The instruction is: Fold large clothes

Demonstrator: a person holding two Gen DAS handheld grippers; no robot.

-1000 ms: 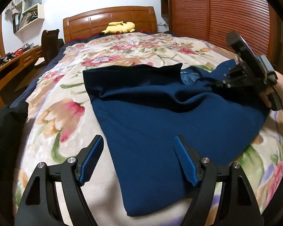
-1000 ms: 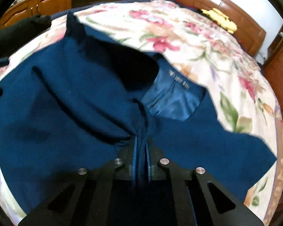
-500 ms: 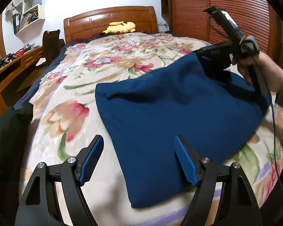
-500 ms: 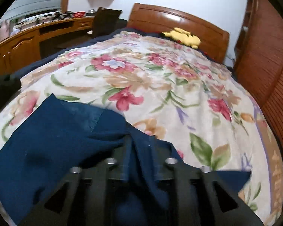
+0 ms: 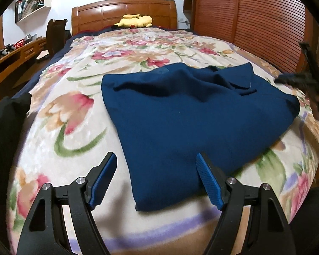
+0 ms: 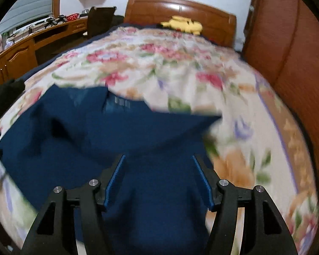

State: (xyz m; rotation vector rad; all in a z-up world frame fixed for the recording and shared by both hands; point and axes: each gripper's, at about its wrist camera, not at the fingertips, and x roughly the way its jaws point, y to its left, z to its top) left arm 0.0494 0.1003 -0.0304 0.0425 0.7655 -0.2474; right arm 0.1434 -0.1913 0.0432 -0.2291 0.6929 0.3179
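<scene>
navy garment (image 5: 193, 114) is lying on the floral bedspread (image 5: 74, 114) at the near end of the bed, roughly folded over itself, top layer rumpled with a loose flap and a ridge toward the far edge, so the fold is looking unfinished. left gripper (image 5: 157, 182) is hovering just over the near corner of the garment, fingers spread wide, gripping nothing, one blue pad (image 5: 104, 178) sitting over bare bedspread and the other over the cloth; probably lining up to take that near hem for the next fold. right gripper (image 6: 158, 180) is hanging over the garment's right part, fingers also spread wide with nothing between them, cloth lying below; in the left view it is showing as a dark blurred shape (image 5: 304, 80) at the far right edge, apart from the cloth. right view is motion-blurred, so the exact gap to the fabric is hard to tell. a label patch (image 6: 122, 103) is showing at the inside of the neck, facing up near the far edge. garment is lying flat on the bed because the soft wide surface is serving as the folding area. containers: none in use here; a red basket (image 5: 19, 42) is sitting on the side desk (image 5: 12, 57), contents too small to tell. yellow plush toy (image 5: 136, 20) is resting by the headboard (image 5: 123, 10), well apart
</scene>
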